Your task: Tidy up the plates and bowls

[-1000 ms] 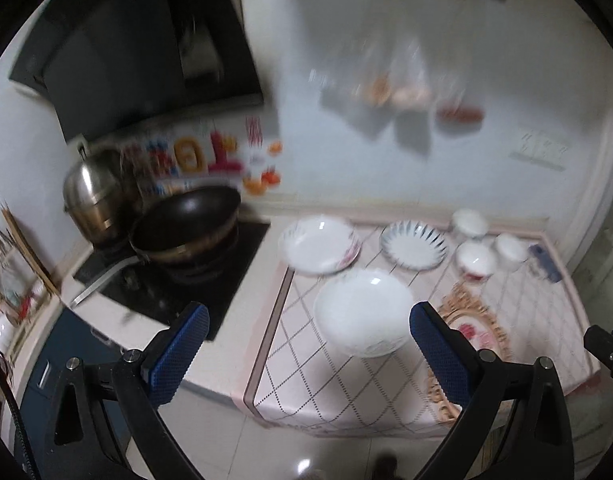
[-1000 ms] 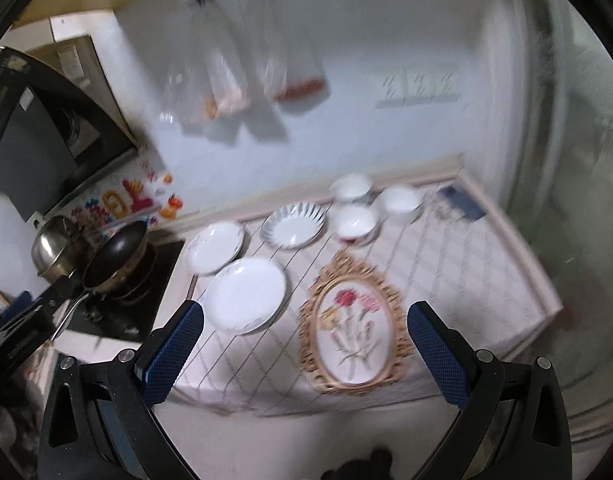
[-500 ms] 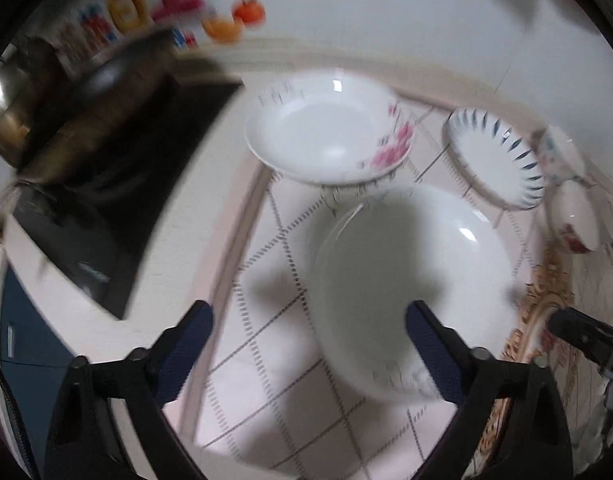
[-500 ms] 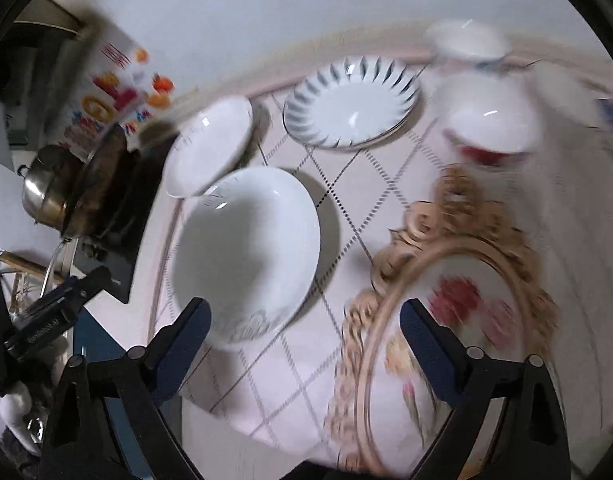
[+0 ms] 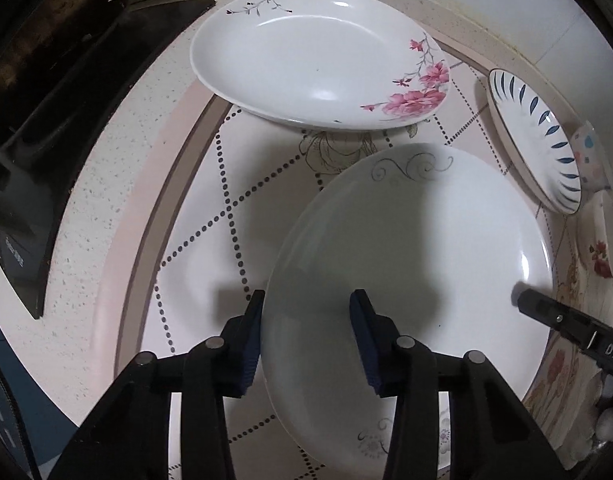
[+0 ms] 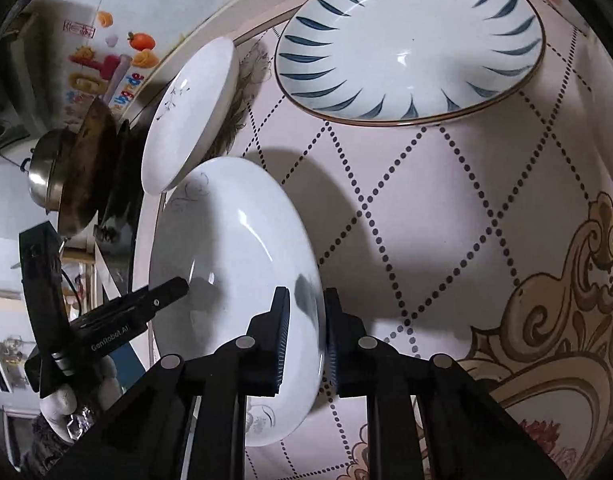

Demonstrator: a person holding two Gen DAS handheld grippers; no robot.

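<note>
A large white plate with grey scroll marks (image 5: 418, 248) lies on the tiled mat; it also shows in the right wrist view (image 6: 234, 248). My left gripper (image 5: 306, 320) straddles its left rim, jaws partly closed with a gap around the rim. My right gripper (image 6: 304, 320) is closed on its right rim. Behind it lies a white plate with pink flowers (image 5: 314, 56), seen edge-on in the right wrist view (image 6: 190, 112). A blue-leaf plate (image 6: 410, 44) lies at the back right, also in the left wrist view (image 5: 534, 140).
A black stove (image 5: 46, 100) with a wok (image 6: 86, 168) and a steel pot (image 6: 42, 176) stands to the left. Small bowls (image 5: 602, 240) sit at the far right. A gold-framed flower placemat (image 6: 554, 340) lies to the right of the large plate.
Both grippers have come down to the large white plate and narrowed, left onto its left rim, right onto its right rim.
</note>
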